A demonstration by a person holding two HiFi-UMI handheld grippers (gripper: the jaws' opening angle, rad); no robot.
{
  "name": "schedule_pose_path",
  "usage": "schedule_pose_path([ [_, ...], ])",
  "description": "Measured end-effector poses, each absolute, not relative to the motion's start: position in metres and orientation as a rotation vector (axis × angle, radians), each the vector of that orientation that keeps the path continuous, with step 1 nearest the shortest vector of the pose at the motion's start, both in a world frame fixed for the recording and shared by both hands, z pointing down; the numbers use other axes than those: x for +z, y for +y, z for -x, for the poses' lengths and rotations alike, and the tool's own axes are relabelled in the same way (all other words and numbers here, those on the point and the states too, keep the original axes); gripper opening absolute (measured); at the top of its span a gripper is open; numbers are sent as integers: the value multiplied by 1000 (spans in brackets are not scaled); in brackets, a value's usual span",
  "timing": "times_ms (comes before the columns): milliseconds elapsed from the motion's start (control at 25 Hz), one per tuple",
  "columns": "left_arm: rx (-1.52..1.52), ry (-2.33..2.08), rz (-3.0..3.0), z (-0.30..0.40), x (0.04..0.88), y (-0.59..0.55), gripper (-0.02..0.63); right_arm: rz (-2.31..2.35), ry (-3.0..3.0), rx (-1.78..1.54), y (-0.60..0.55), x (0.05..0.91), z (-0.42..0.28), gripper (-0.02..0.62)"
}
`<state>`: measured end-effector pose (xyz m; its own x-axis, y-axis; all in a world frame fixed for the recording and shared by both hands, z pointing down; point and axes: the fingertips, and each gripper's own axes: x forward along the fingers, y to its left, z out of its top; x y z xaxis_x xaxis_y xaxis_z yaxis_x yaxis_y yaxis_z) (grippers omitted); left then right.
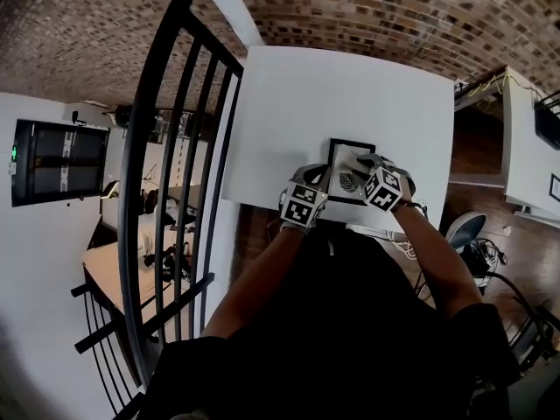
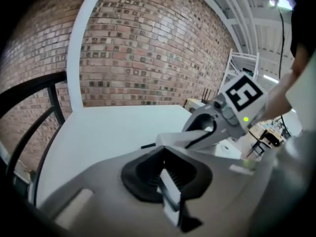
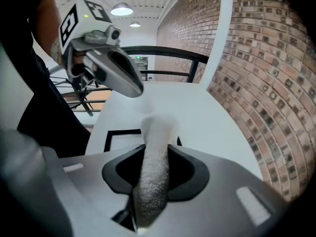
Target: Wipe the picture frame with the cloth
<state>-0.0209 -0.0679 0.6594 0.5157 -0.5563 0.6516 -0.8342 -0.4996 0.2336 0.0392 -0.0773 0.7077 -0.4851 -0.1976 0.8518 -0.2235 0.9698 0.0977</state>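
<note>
L gripper (image 1: 308, 192) sits at near-left corner of picture frame (image 1: 348, 160), jaws narrow, nipping what looks like its thin edge. Frame lies on white table (image 1: 332, 94) by the near edge. R gripper (image 1: 378, 180) is over frame's right side, jaws clamped on white cloth (image 3: 154, 167).

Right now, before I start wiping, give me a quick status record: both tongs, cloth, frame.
picture frame: black-edged, flat on the white table
left tongs: jaws together, nothing seen between them, beside the frame's left edge
right tongs: shut on the cloth, over the frame
cloth: pale, sticking out past the jaws
cloth touching frame: cannot tell
</note>
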Motion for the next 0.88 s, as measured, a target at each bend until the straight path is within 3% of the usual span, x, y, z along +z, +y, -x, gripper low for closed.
schedule_pose_path([
  [400, 711, -1142, -2269, 13, 661, -63, 2, -360, -1984, 70, -138, 739, -67, 110],
  [880, 715, -1132, -2290, 12, 666, -59, 2, -208, -2033, 116, -55, 751, -62, 109],
])
